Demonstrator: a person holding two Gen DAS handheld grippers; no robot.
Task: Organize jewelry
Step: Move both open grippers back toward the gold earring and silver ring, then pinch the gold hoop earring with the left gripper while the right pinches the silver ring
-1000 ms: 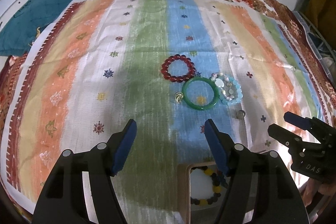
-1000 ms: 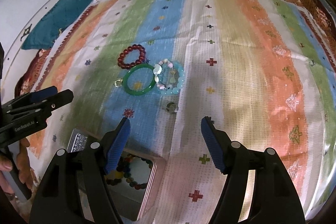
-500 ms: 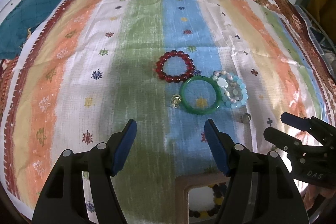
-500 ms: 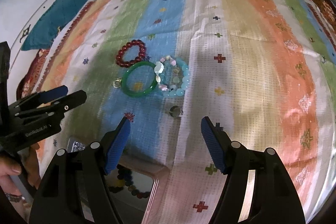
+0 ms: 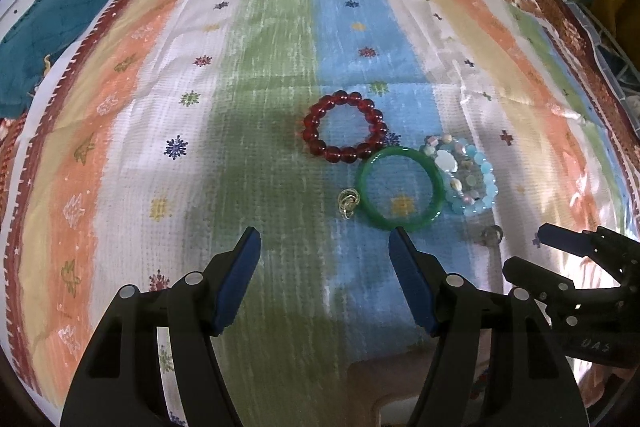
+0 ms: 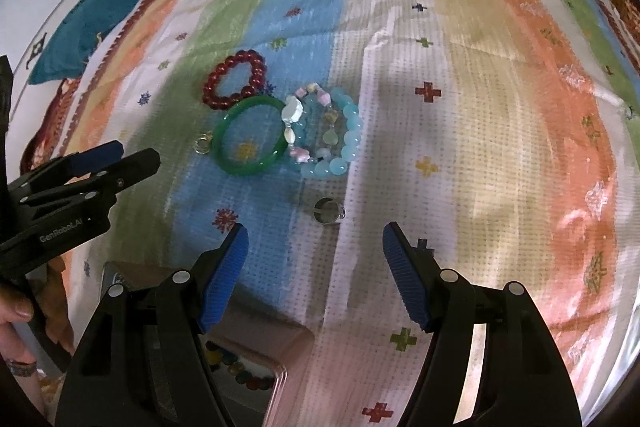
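On the striped cloth lie a dark red bead bracelet (image 5: 345,132) (image 6: 235,79), a green bangle (image 5: 400,194) (image 6: 251,135), a pale blue bead bracelet with a pastel charm bracelet on it (image 5: 468,179) (image 6: 328,135), a small gold ring (image 5: 348,202) (image 6: 204,142) and a silver ring (image 5: 492,235) (image 6: 327,211). My left gripper (image 5: 324,239) is open and empty, just short of the bangle. My right gripper (image 6: 316,235) is open and empty, just short of the silver ring. A pink jewelry box (image 6: 280,359) (image 5: 384,387) with a multicolour bead bracelet (image 6: 236,371) inside sits under both grippers.
A teal cushion (image 5: 48,39) (image 6: 104,15) lies at the far left edge of the cloth. The right gripper shows at the right in the left wrist view (image 5: 560,259); the left gripper shows at the left in the right wrist view (image 6: 100,167). A hand (image 6: 16,311) holds it.
Both grippers have moved forward toward the jewelry, which now looks nearer. The box has slid lower in both views. Both grippers stay open.
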